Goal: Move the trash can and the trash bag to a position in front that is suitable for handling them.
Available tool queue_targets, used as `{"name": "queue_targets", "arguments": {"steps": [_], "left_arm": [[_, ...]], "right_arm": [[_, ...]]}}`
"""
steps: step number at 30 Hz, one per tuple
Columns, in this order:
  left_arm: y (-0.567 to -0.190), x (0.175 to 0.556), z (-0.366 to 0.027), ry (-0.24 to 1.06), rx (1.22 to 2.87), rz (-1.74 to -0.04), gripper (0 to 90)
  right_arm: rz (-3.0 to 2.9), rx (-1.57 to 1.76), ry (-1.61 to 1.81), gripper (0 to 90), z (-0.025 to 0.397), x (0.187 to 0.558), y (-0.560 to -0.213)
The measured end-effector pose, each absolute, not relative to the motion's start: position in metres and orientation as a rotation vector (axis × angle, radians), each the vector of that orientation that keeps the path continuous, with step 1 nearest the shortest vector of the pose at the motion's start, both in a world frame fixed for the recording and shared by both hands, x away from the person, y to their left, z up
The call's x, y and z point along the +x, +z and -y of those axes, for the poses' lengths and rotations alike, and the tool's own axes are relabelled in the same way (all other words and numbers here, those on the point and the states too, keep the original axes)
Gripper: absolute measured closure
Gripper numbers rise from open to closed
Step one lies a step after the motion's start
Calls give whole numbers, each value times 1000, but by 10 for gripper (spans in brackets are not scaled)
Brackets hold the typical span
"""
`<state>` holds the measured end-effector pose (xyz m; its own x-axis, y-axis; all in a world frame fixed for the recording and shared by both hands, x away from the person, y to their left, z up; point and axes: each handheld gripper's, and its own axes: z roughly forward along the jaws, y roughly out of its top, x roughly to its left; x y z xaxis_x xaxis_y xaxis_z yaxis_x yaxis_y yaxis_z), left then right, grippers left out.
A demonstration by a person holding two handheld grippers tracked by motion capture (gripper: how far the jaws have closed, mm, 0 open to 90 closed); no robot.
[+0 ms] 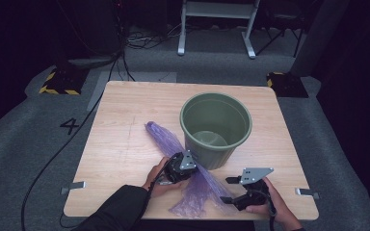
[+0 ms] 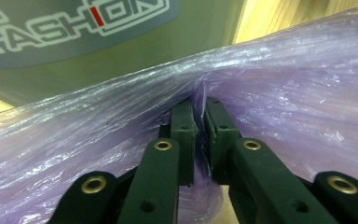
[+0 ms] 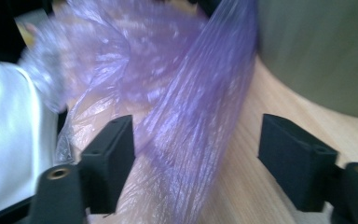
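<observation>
A long purple plastic bag [image 1: 173,144] lies slantwise on the wooden table [image 1: 125,110], from mid-table to the front edge, passing just left of a green bucket [image 1: 216,126]. My left gripper [image 1: 189,163] is shut on the bag's middle; the pinched film [image 2: 270,88] bunches over its closed fingertips [image 2: 184,121]. My right gripper [image 1: 229,188] stands open at the bag's spread front end. The purple film [image 3: 191,116] runs between its two separated pads [image 3: 114,149], touching the left one.
The bucket's green wall [image 2: 191,32] with a printed label [image 2: 74,18] rises right behind the pinched film. Metal clips [image 1: 72,186] sit at the table's front corners. A cable [image 1: 53,159] trails over the grey floor at left.
</observation>
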<state>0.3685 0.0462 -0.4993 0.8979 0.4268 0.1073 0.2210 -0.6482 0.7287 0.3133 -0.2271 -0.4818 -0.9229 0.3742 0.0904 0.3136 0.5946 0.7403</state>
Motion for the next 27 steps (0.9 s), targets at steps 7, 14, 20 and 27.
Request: {"name": "queue_targets", "arguments": {"steps": [7,14,20,27], "left_arm": [[-495,369,-52,321,2263,-437,642],[-479,368,-71,279,2247,-440,376],[-460,366,-112,280,2185,-480,285],[-453,366,-155,253,2117,-549,179]], "right_arm": [[-2739,569,1159,700,226,315,-489],[-2685,660,1112,798,243,326,-492],[-2619,760,1098,804,268,338,-493],[-2558,867,1096,814,295,356,-494]]}}
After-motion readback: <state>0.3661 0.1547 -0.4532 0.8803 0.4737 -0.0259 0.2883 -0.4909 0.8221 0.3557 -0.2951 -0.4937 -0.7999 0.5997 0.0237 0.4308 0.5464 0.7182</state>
